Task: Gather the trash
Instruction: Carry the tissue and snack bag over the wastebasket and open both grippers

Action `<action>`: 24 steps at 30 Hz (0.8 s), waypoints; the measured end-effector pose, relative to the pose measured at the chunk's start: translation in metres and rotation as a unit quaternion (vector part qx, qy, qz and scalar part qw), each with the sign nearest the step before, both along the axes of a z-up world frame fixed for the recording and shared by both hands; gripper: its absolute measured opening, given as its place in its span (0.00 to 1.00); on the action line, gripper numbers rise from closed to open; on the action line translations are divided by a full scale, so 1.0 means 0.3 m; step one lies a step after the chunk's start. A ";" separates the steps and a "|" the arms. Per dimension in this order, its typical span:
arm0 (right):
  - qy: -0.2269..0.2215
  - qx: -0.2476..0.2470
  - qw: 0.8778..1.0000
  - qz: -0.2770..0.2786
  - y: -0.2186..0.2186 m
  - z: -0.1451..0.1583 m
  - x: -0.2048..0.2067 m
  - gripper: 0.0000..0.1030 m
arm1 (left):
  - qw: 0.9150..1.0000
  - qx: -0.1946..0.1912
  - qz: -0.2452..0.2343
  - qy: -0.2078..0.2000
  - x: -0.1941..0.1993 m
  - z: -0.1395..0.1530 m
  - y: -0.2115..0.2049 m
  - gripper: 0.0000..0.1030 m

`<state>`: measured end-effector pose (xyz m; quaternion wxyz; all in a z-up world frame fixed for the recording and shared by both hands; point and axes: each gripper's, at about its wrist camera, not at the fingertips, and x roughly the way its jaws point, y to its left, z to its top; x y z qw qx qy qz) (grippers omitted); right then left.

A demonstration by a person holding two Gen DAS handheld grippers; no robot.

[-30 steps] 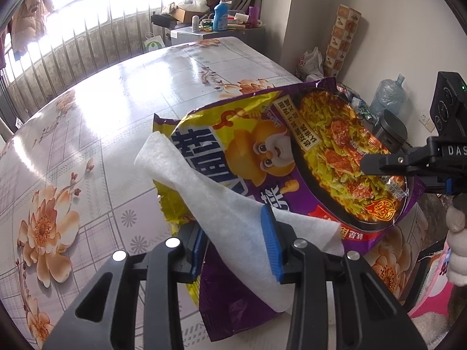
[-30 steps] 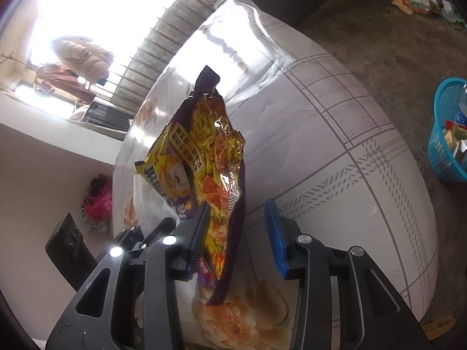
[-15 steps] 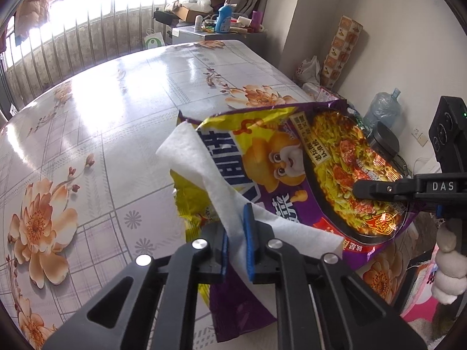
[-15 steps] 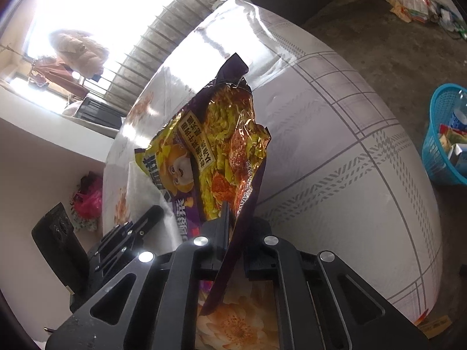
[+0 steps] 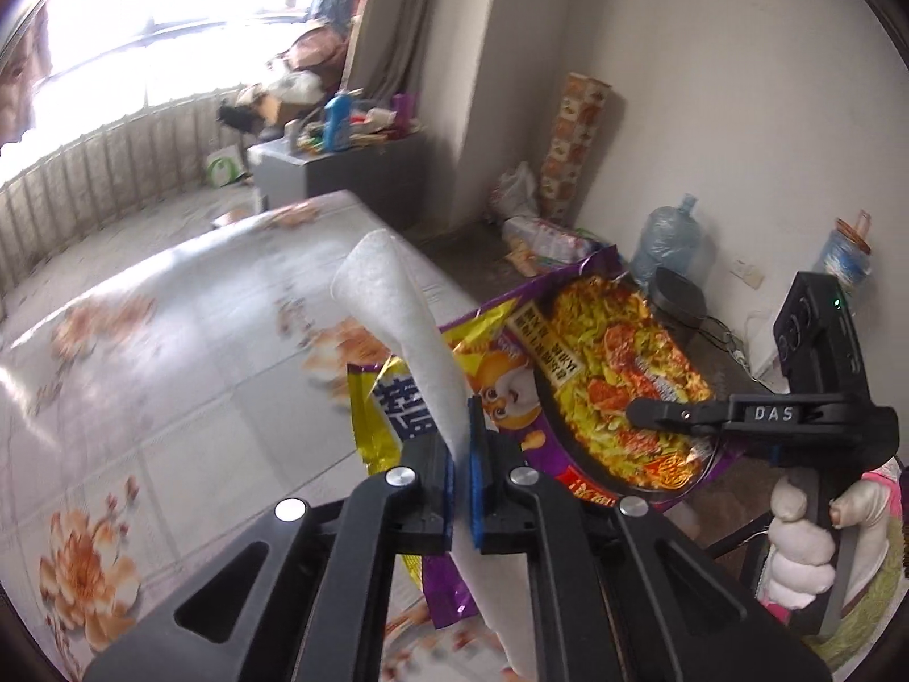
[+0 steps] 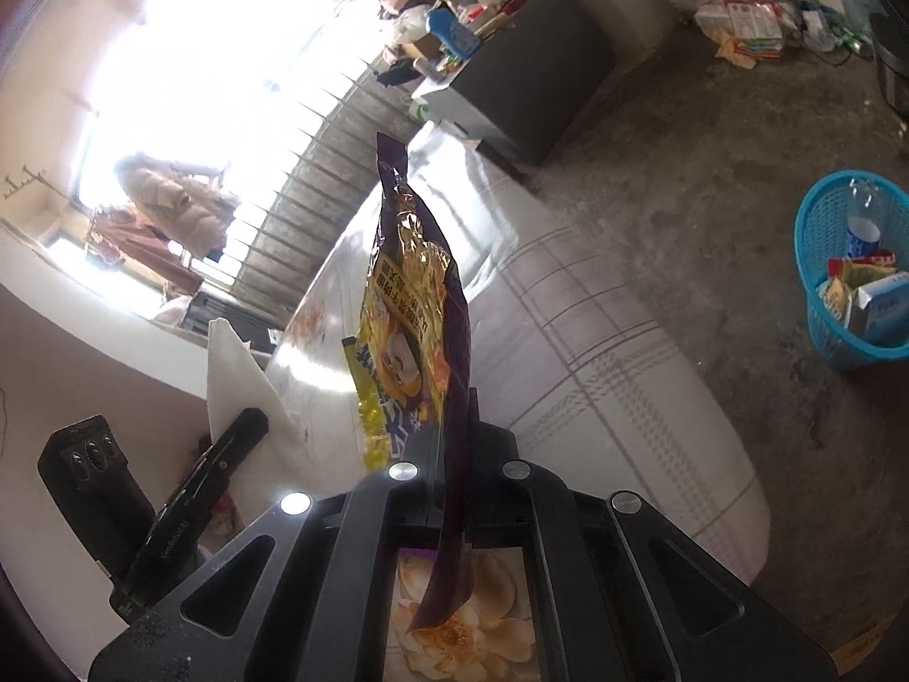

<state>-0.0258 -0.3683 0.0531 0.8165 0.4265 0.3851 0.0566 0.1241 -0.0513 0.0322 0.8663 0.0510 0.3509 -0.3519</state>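
Both pieces of trash have risen off the table since a second ago, when the two pairs of fingers stood open around them; now each pair is clamped. One white paper towel stands up from the left gripper, whose blue pads press its lower part from both sides while the loose top curls to the far left. One purple and yellow snack bag hangs in the air just right of the towel, held at its near right edge by the right gripper, which shows in the left view with a white-gloved hand on its handle. From the right wrist view the same bag stands upright on edge, pinched between the closed fingers of the right gripper, its dark tail hanging below them. Below both lies one table with a flowered, tiled cover. One blue basket sits on the floor at the far right, well apart from the table, with several wrappers and cartons in it. One large water jug stands by the far wall.
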 end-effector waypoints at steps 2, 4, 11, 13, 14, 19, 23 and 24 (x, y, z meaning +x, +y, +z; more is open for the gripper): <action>-0.005 0.010 1.000 -0.026 -0.066 -0.003 -0.039 0.00 | 1.000 -0.006 -0.029 -0.006 -0.006 0.030 -0.089 0.03; -0.007 0.020 0.998 -0.055 -0.137 -0.013 -0.076 0.00 | 0.998 -0.010 -0.061 -0.007 -0.010 0.051 -0.194 0.03; -0.012 0.045 0.986 -0.160 -0.392 -0.073 -0.215 0.00 | 0.987 -0.004 -0.162 0.019 -0.023 0.052 -0.589 0.03; -0.001 0.050 0.980 -0.193 -0.476 -0.115 -0.254 0.00 | 0.982 0.001 -0.186 0.033 -0.013 0.033 -0.709 0.03; 0.007 0.054 0.976 -0.211 -0.521 -0.145 -0.270 0.00 | 0.980 0.005 -0.196 0.042 -0.005 0.015 -0.776 0.03; 0.047 0.090 0.955 -0.280 -0.704 -0.325 -0.300 0.00 | 0.971 0.040 -0.220 0.089 0.064 -0.139 -1.098 0.03; 0.075 0.111 0.937 -0.323 -0.832 -0.484 -0.298 0.00 | 0.962 0.073 -0.234 0.122 0.111 -0.311 -1.309 0.04; 0.081 0.118 0.933 -0.330 -0.868 -0.529 -0.287 0.00 | 0.958 0.085 -0.239 0.131 0.123 -0.357 -1.353 0.04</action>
